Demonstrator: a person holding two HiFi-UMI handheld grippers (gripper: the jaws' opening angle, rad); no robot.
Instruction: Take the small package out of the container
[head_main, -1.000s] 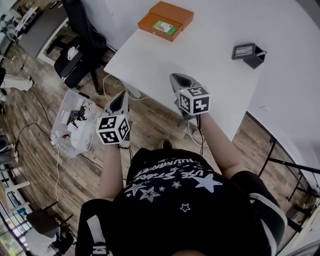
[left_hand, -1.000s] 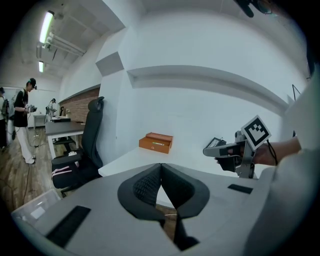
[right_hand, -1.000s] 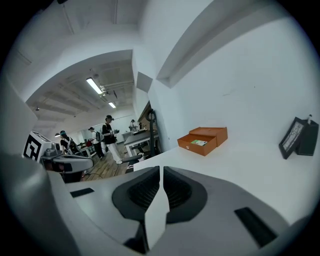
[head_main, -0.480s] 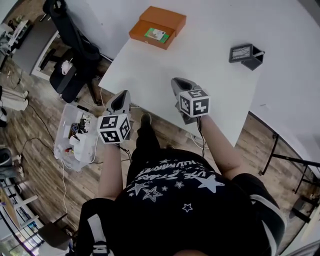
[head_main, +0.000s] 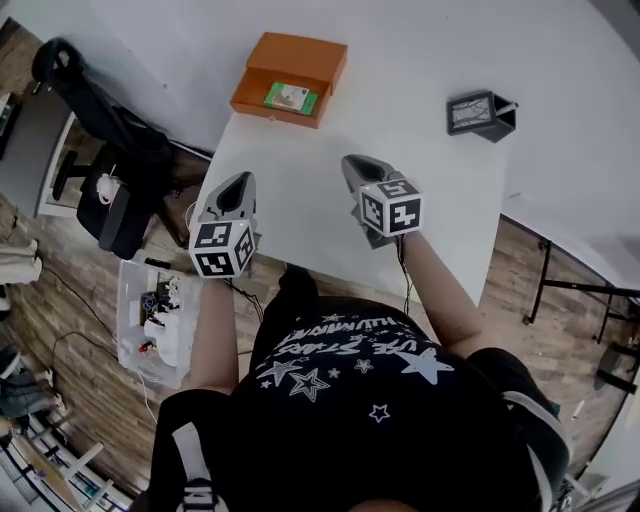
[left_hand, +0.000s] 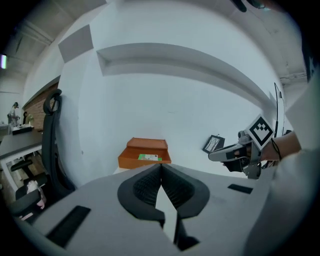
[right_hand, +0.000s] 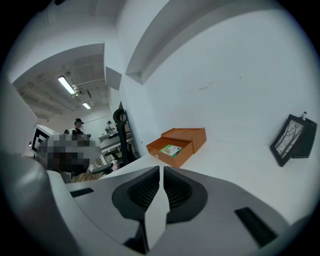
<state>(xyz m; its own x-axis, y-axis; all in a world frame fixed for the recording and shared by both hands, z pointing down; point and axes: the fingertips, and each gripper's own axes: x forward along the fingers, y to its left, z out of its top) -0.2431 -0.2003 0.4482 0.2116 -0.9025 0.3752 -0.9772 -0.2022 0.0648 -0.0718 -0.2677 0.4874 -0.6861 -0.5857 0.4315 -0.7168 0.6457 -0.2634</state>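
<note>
One container, one package, two grippers

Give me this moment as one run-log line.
stage: pre-grasp | left hand-held gripper: shut, empty | right hand-held gripper: shut, empty | package: inside open box, untouched

The head view looks steeply down on the table. Both gripper views look low across it toward the distant box, which all three share.
</note>
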